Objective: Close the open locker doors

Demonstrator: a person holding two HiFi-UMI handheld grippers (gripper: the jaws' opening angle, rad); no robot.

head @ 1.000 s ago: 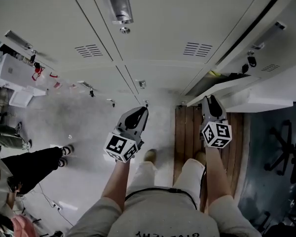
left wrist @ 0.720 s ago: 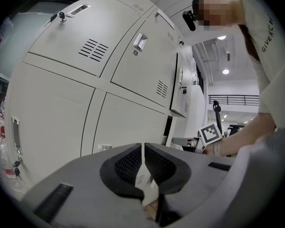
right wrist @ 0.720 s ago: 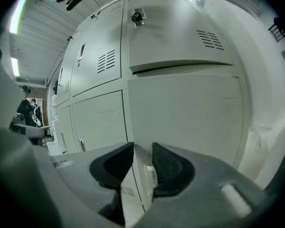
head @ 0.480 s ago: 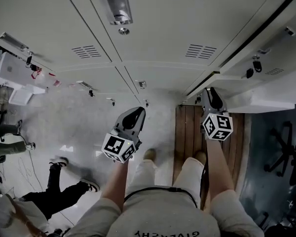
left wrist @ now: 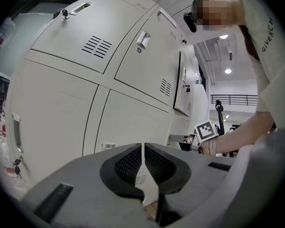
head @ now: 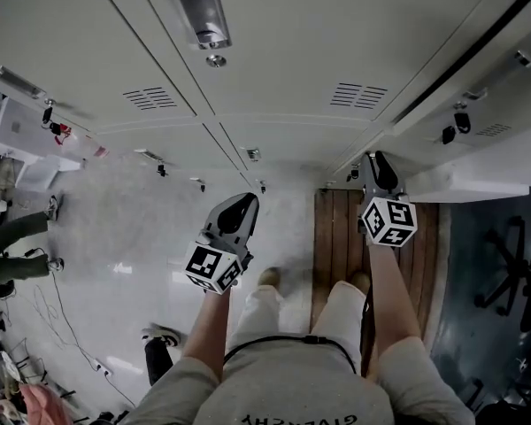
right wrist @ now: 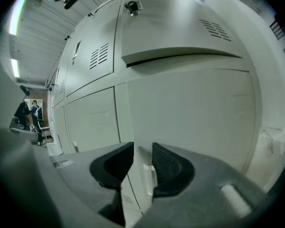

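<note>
White lockers (head: 274,78) fill the top of the head view. My right gripper (head: 378,161) points its tips at the edge of a low locker door (head: 357,163) that lies almost flush with the locker face. In the right gripper view its jaws (right wrist: 142,156) stand apart with nothing pinched, close to a plain door (right wrist: 190,113). Above that, another door (right wrist: 180,32) sits slightly ajar. My left gripper (head: 244,205) hangs in front of closed doors, touching none; its jaws (left wrist: 142,156) meet with only a thin slit between them.
A white panel (head: 478,184) juts out right of my right gripper. Keys hang in locks (head: 450,135). A wooden floor strip (head: 336,237) runs under my feet. An office chair (head: 513,264) stands at right. A person's legs (head: 18,237) and a shoe (head: 159,335) show at left.
The low door at my right gripper has swung from standing out to nearly flush, with the right gripper following it in. The bystander at left has walked off. My left gripper barely moved.
</note>
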